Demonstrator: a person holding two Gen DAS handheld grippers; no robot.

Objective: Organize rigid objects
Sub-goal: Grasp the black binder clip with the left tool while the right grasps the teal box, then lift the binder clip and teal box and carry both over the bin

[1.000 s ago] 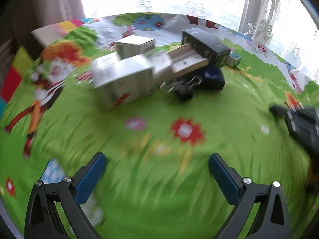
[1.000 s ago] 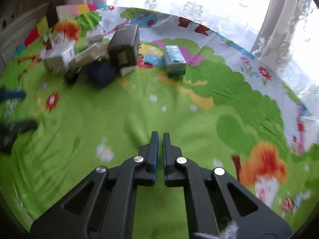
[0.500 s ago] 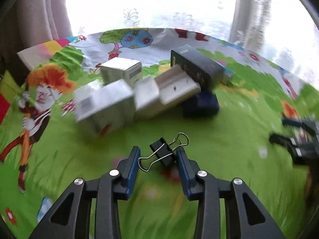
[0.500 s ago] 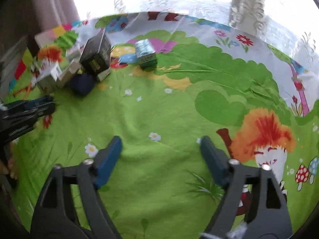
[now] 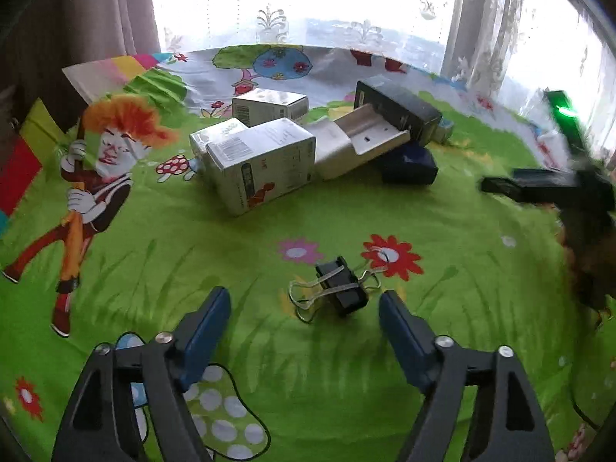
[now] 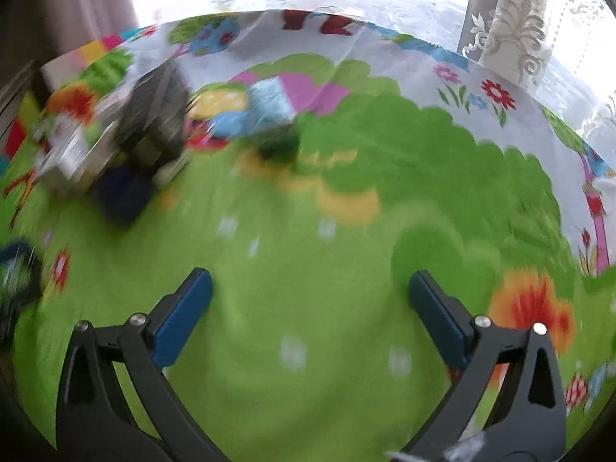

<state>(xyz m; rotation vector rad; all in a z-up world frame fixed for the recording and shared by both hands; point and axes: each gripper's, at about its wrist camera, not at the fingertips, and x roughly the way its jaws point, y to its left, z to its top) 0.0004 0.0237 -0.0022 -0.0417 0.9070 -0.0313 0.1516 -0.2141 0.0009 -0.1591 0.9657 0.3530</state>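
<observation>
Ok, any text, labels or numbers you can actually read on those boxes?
No text is readable in either view.
Front white box: barcode label and print, too small to read.
Rear white box: barcode, too small.
Black box: no legible print.
Right wrist view: too blurred for any text.

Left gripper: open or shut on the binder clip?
Open. The left gripper has its fingers spread wide; the binder clip lies free on the cloth between them.

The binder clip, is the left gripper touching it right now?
Apart. The left wrist view shows the binder clip lying on the green cloth between the open left gripper fingers, with cloth visible on both sides of it.
</observation>
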